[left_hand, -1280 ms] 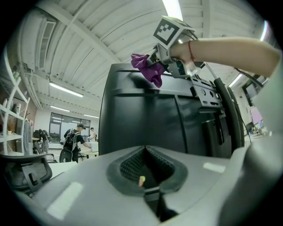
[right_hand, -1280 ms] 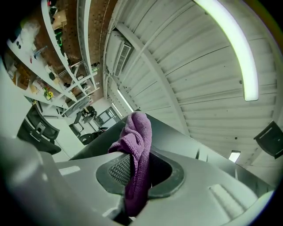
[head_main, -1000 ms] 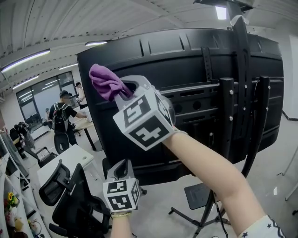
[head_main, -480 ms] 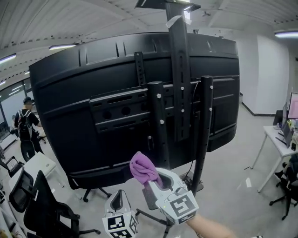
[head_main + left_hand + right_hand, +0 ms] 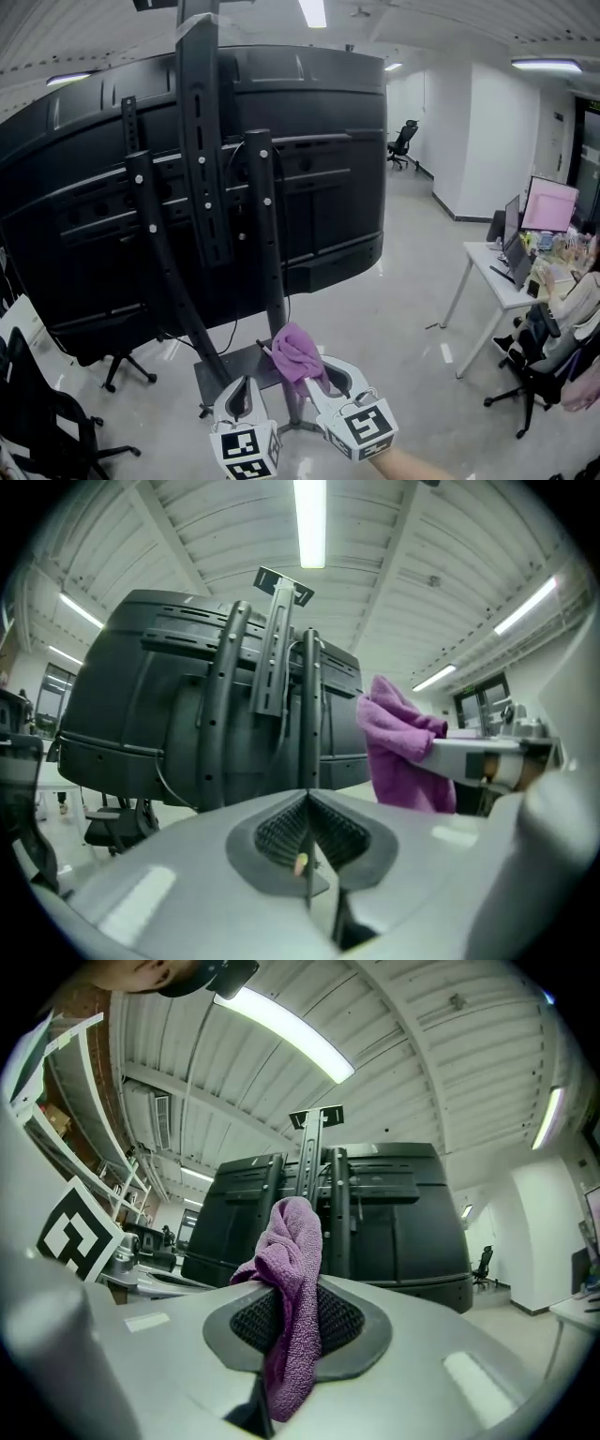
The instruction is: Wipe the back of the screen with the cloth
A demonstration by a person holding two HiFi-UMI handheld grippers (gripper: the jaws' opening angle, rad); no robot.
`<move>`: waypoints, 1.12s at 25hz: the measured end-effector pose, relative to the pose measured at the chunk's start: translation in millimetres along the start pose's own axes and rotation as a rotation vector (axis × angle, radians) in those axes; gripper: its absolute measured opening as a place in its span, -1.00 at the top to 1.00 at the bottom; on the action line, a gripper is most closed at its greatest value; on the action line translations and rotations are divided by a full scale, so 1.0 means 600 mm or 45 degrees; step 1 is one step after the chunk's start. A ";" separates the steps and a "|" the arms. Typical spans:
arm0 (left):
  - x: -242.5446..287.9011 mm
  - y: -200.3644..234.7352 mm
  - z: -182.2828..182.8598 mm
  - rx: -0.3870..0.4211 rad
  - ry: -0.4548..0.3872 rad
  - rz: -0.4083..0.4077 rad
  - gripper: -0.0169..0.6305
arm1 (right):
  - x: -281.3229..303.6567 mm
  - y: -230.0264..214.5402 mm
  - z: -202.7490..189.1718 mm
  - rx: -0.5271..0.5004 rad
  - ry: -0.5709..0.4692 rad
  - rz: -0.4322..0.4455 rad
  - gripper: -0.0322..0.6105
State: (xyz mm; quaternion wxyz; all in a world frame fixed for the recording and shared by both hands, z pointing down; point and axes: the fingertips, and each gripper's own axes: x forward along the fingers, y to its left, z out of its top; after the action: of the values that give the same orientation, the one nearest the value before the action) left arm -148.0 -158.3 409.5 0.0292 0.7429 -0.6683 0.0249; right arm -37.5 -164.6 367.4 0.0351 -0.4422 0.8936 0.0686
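The black back of the big screen [image 5: 319, 169] fills the upper left of the head view, mounted on a black stand with upright bars [image 5: 202, 150]. A purple cloth [image 5: 296, 352] is pinched in my right gripper [image 5: 314, 370], low in the head view and well short of the screen. The cloth [image 5: 291, 1279] hangs bunched between the shut pads in the right gripper view, with the screen [image 5: 394, 1213] behind it. My left gripper [image 5: 244, 398] sits just left of the right one, shut with nothing in it. In the left gripper view its jaws [image 5: 307, 832] are closed, the cloth [image 5: 398, 747] to the right.
The stand's base plate [image 5: 230, 370] and legs rest on the pale floor below the screen. Black office chairs [image 5: 47, 422] stand at the left. A white desk [image 5: 502, 286] with monitors and a seated person is at the right. A corridor opens at the back right.
The right gripper with the cloth dropped from the screen's upper left down below its lower edge. The view swung right, so the screen now sits to the left.
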 end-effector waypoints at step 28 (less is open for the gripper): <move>0.414 -0.201 0.024 0.032 0.072 0.000 0.92 | 0.271 -0.385 -0.050 0.005 -0.012 0.090 0.72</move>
State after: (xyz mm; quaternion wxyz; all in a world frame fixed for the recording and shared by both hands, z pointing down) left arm -1.9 -393.2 412.7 0.0388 0.7422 -0.6668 0.0542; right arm 47.2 -435.3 355.5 0.0379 -0.4099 0.9086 0.0700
